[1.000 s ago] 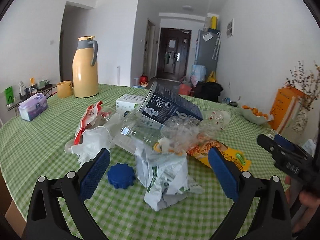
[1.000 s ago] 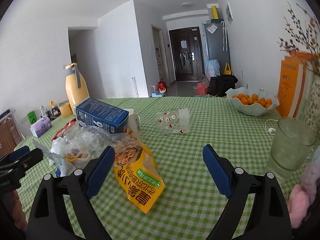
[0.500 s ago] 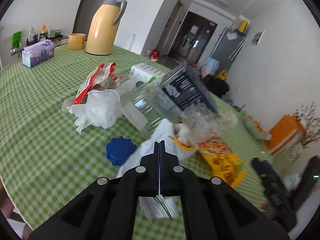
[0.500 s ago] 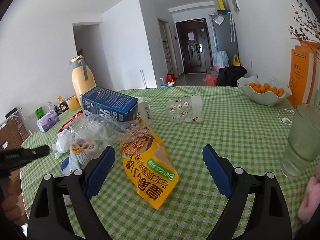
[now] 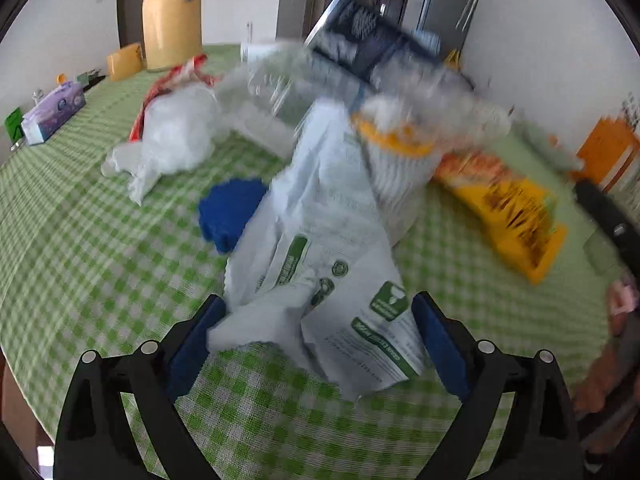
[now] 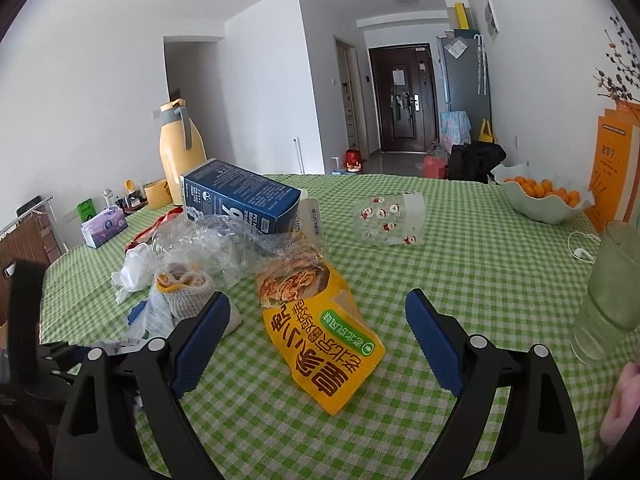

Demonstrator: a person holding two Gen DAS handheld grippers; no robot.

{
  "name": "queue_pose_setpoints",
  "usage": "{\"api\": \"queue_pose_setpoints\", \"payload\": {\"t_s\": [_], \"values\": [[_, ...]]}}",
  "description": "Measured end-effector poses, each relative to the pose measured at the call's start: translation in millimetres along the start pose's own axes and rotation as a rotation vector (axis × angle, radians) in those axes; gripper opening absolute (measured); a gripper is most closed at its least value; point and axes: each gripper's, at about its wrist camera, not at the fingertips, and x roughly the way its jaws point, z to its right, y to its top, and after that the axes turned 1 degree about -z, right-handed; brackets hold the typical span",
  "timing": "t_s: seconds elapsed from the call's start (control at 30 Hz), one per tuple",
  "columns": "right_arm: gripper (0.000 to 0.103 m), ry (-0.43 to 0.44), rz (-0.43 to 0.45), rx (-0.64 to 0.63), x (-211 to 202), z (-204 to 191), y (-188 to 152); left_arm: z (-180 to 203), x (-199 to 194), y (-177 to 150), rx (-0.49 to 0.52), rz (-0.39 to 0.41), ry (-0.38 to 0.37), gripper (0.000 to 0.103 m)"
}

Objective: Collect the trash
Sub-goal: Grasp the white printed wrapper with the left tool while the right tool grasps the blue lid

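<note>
Left claw (image 5: 316, 340) just reopened, spread around white crumpled wrapper (image 5: 320, 264) on green checked table (image 5: 80, 240); right claw (image 6: 316, 340) spread, empty. Risks: thin paper slipping, nudging blue cap (image 5: 230, 214).

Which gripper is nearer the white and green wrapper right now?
Left. The left gripper has just been opening; its jaws straddle the white and green wrapper without pressing it. The right gripper stands open over the yellow snack bag, further right.

white walls (image 6: 100, 92), dark door (image 6: 404, 100), green checked tablecloth (image 6: 480, 280)
</note>
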Motion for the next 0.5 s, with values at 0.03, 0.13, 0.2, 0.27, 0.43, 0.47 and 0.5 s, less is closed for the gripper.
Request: {"api": "queue_pose_setpoints", "payload": {"t_s": [0.03,0.13,0.2,0.27,0.43,0.47,0.5], "values": [[0.086,-0.001,-0.003,-0.001,0,0,0,0,-6,0,0.004,0.024,-0.018,0.054],[0.086,0.005,-0.005,-0.001,1,0,-1,-7,-23,-2,-0.008,0.039,-0.081,0.036],[0.086,0.009,-0.005,-0.008,1,-1,-1,-17,-48,-5,-0.014,0.084,-0.100,0.035],[0.086,0.008,-0.006,-0.032,-1,-6,-1,-30,-70,-6,-0.030,0.128,-0.100,0.020],[0.074,0.150,-0.056,-0.125,-5,-48,7,-90,-120,-1,-0.108,0.252,0.020,0.001],[0.067,0.202,-0.087,-0.138,-3,-62,8,-106,-129,-1,-0.135,0.270,0.047,0.001],[0.066,0.262,-0.123,-0.145,1,-77,9,-119,-136,-3,-0.158,0.282,0.062,0.001]]}}
